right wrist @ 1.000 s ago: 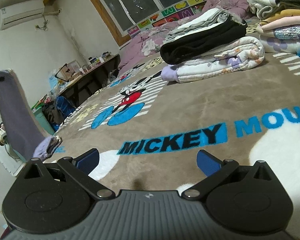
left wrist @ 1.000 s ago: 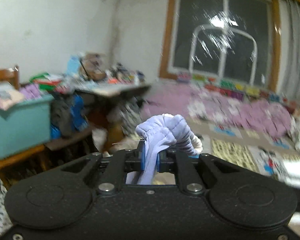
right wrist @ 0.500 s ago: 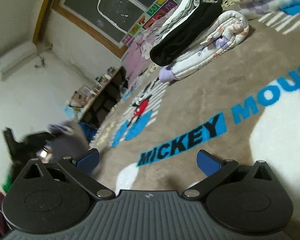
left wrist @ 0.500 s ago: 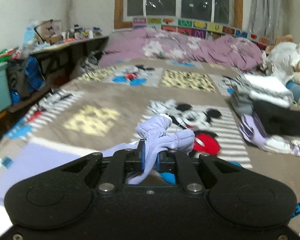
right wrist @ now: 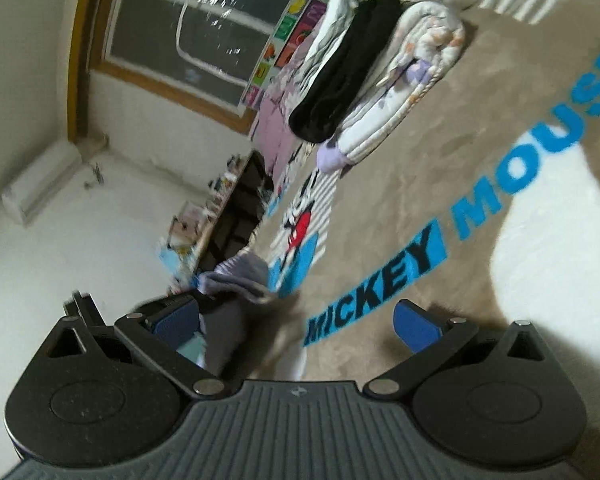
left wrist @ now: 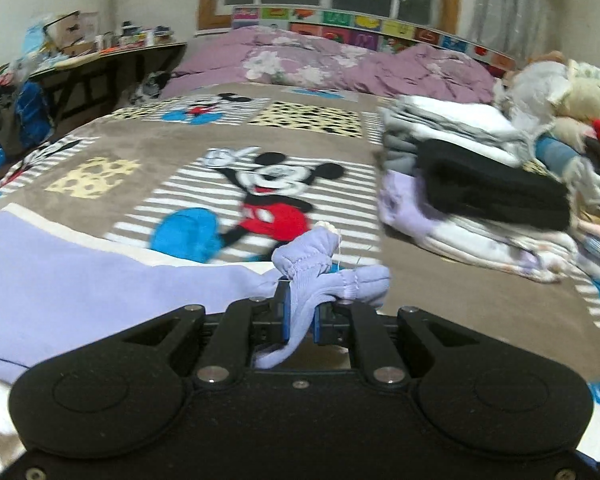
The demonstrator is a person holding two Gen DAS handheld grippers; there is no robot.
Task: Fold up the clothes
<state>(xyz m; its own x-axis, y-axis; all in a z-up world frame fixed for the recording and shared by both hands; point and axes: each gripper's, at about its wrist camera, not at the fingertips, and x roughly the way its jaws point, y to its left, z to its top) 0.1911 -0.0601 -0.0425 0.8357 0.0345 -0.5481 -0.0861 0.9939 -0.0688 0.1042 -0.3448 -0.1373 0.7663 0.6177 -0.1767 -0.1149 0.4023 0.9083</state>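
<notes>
My left gripper [left wrist: 300,314] is shut on the gathered cuff of a lavender garment [left wrist: 72,284]. The rest of the garment lies spread on the brown Mickey Mouse blanket [left wrist: 180,148] to my left. In the right wrist view, my right gripper [right wrist: 296,322] is open and rolled steeply to one side. The lavender garment [right wrist: 236,276] hangs just beside its left finger [right wrist: 176,320], with the left gripper behind it. I cannot tell whether the cloth touches that finger.
A stack of folded clothes [left wrist: 472,196] with a black item on top sits on the blanket's right; it also shows in the right wrist view [right wrist: 364,80]. A purple duvet [left wrist: 340,64] lies under the window. A cluttered desk [left wrist: 100,48] stands on the left.
My left gripper has swung from the room toward the bed and lowered the garment onto the blanket. My right gripper has rolled sideways and come close to the held cuff.
</notes>
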